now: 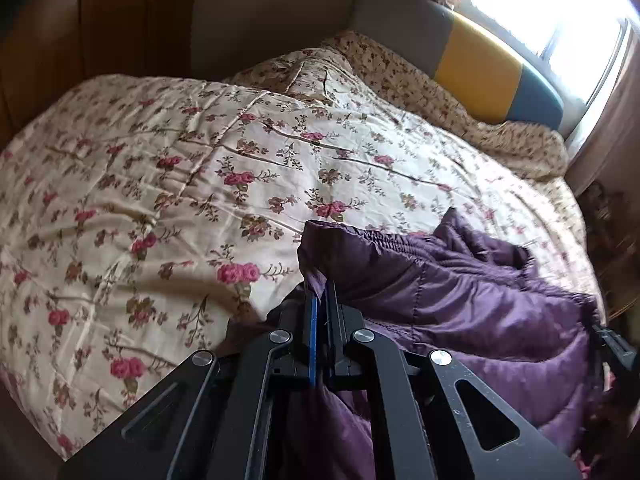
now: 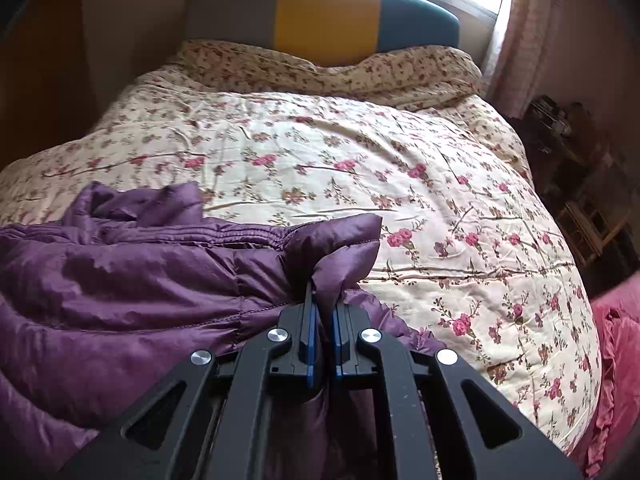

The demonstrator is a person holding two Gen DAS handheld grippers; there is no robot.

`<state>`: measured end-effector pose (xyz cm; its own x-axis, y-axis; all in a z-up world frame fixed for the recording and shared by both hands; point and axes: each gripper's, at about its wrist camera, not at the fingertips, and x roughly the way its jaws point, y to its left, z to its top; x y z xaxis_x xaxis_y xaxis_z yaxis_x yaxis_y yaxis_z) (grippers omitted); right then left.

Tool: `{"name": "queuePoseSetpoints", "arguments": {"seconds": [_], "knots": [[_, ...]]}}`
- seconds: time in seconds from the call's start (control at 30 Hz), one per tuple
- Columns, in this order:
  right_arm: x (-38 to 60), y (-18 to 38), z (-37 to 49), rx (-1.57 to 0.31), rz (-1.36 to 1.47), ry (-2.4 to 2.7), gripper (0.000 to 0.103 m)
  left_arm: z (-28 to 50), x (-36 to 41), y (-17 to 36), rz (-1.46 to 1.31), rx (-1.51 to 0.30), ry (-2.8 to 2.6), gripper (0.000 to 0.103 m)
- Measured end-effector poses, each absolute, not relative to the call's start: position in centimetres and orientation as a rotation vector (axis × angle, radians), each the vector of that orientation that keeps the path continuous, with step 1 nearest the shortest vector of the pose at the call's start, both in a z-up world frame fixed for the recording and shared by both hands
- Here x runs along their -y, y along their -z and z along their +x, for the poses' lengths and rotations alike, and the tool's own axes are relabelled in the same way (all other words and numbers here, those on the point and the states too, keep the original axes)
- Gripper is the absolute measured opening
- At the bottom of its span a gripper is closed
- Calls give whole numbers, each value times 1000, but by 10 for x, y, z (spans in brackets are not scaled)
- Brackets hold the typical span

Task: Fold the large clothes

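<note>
One purple quilted jacket point(image 2: 140, 276), shiny and puffy with a gathered elastic hem, lies bunched at the near edge of the floral quilt point(image 2: 360, 160), whose far stretch toward the headboard point(image 2: 324, 12) lies open. The left gripper point(image 1: 320, 288) is clamped on one hem corner. The right gripper point(image 2: 324, 296) pinches the opposite corner.

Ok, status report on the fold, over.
Left gripper shut on purple jacket, one corner. Right gripper shut on the other corner. Jacket bunched, unfolded, on the floral quilt. Nothing in the way.
</note>
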<state>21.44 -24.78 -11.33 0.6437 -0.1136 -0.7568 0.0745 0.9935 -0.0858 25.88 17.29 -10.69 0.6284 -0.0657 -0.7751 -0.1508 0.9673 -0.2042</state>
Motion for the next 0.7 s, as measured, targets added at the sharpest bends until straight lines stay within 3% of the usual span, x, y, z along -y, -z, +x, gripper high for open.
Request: {"name": "queuePoseSetpoints", "arguments": {"seconds": [0.37,0.7], "knots": [[243,155,234,-913,-116,176,7,277,-151,149,-110,-897,-100,3],[224,179,244,-899,-251,232,8,280,-152,164,-145,-859,-103,3]]}}
